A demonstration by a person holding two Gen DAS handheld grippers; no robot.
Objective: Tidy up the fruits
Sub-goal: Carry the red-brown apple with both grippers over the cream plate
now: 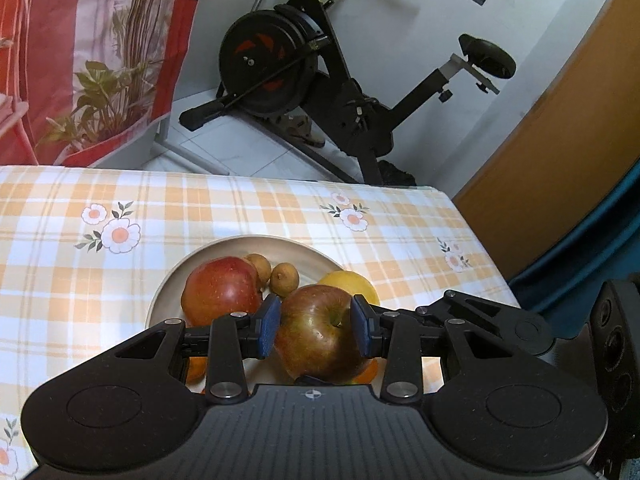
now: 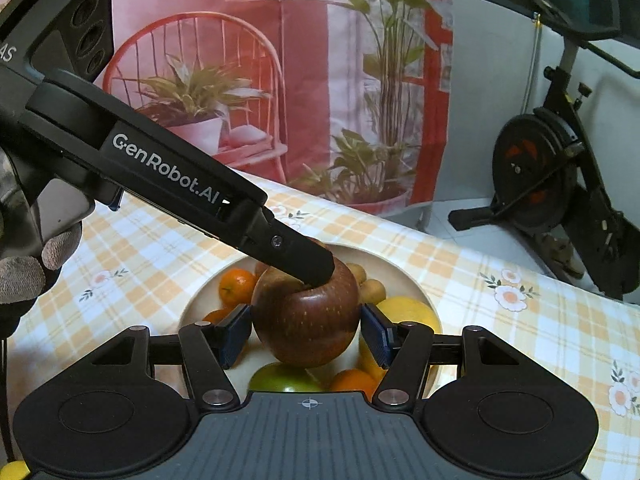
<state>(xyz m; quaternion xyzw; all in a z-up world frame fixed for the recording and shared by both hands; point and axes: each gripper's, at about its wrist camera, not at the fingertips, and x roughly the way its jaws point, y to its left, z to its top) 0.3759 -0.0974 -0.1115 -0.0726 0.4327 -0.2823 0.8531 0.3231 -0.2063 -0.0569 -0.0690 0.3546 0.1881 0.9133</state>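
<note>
1. Left wrist view: my left gripper [image 1: 316, 326] clamped a brownish apple [image 1: 320, 332] between its blue pads, above the fruit plate [image 1: 320, 256]; a red apple [image 1: 220, 290] lay at ten o'clock.
2. My right gripper [image 2: 306, 330] stood partly open around that apple, pads just beside it; whether they touched I could not tell.

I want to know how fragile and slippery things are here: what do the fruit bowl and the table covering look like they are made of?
The bowl looks like glazed ceramic or stoneware: a smooth cream surface with a soft sheen and a thick rim, though melamine cannot be ruled out. The table covering looks like printed oilcloth or vinyl: orange check with flowers, lying flat with a faint gloss; plain cotton is possible.
</note>
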